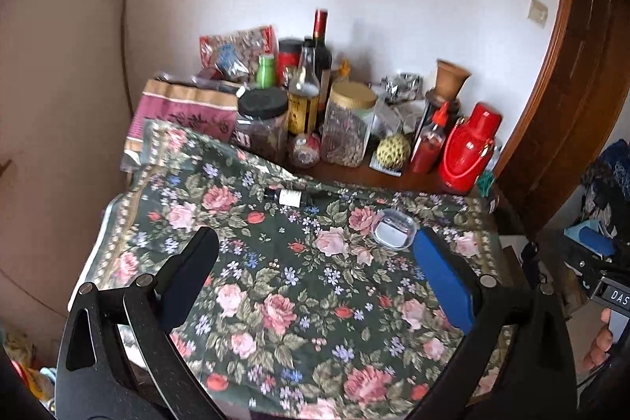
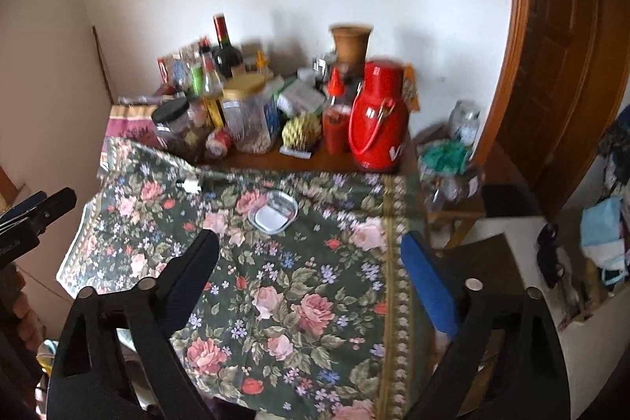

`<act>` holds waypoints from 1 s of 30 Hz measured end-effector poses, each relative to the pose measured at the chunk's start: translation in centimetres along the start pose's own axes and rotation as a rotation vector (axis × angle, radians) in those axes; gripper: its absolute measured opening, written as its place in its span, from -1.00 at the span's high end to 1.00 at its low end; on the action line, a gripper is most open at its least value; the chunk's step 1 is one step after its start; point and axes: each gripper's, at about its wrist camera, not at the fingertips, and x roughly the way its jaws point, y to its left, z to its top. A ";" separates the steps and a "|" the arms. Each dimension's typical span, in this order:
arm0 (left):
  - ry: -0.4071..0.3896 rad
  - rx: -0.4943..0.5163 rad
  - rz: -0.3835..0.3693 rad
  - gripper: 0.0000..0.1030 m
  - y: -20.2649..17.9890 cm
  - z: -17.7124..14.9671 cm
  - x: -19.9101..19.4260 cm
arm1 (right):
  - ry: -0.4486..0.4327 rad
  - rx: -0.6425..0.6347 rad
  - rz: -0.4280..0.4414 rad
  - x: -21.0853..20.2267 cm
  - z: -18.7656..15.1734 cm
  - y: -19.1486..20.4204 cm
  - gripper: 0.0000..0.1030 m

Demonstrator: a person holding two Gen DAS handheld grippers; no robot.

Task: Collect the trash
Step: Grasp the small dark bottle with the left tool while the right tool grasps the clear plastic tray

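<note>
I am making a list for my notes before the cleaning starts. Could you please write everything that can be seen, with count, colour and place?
tablecloth: one, dark green with pink roses, covers the front of the table
clear dish: one, transparent, on the cloth
small bottle: one, dark with white label, lying at the cloth's far edge
red flask: one, red, back right
sauce bottle: one, red, beside the flask
jars: two, clear, gold lid and black lid, back centre
wine bottle: one, dark, by the wall
clay pot: one, brown, back right
left gripper: one, black, open, above the cloth
right gripper: one, black, open, above the cloth
</note>
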 end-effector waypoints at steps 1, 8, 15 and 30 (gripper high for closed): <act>0.019 -0.002 -0.010 -0.95 0.4 0.4 1.3 | 0.021 0.013 0.009 1.0 0.2 -0.1 -0.68; 0.145 0.053 -0.059 -0.95 2.2 3.3 11.0 | 0.166 0.122 -0.006 9.2 1.5 0.2 -0.37; 0.270 0.112 -0.113 -0.69 3.4 4.5 20.2 | 0.309 0.233 0.011 18.0 2.0 -0.2 0.12; 0.382 0.166 -0.031 -0.57 4.5 3.6 29.8 | 0.420 0.295 0.003 26.5 1.7 -0.1 0.58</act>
